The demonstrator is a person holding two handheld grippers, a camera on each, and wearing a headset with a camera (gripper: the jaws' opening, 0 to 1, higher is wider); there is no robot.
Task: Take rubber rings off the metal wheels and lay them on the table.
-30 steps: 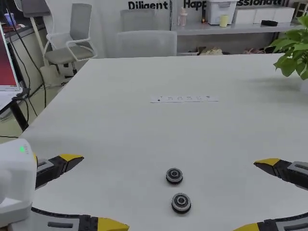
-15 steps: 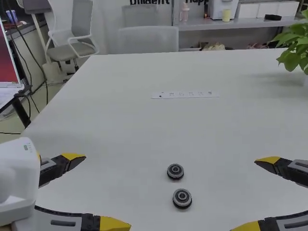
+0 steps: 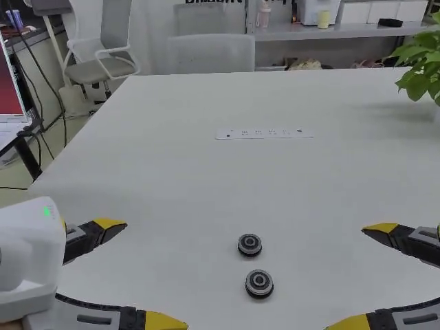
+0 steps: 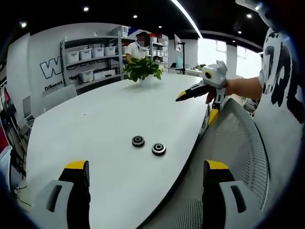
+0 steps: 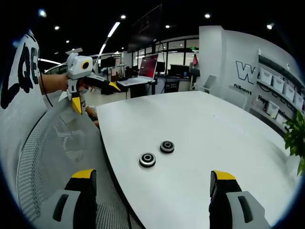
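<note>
White tabletop (image 3: 206, 185) carries one metal wheel (image 3: 249, 245) and, just nearer the person, a second wheel (image 3: 259, 283). Both lie flat, close together but not touching, each w/ its black rubber ring (image 3: 240, 246) still on. The pair sits near the table's front edge, approx. midway btwn the two grippers. Left gripper (image 3: 134, 275) is at front-left, jaws spread wide, yellow tips aimed inward, nothing btwn them; the wheels lie well apart from its tips, off to its right. Right gripper (image 3: 362, 275) mirrors it at front-right, jaws likewise wide & empty, wheels well off to its left. In the left gripper view both wheels show ahead, btwn the jaw lines, w/ the right gripper held up beyond them by the table edge. The right gripper view has the same pair ahead btwn its jaws, the left gripper raised beyond. Further up the table is a flush socket strip (image 3: 265, 134); a potted plant (image 3: 421, 65) stands at far right, and chairs (image 3: 210, 55) stand past the far edge.
</note>
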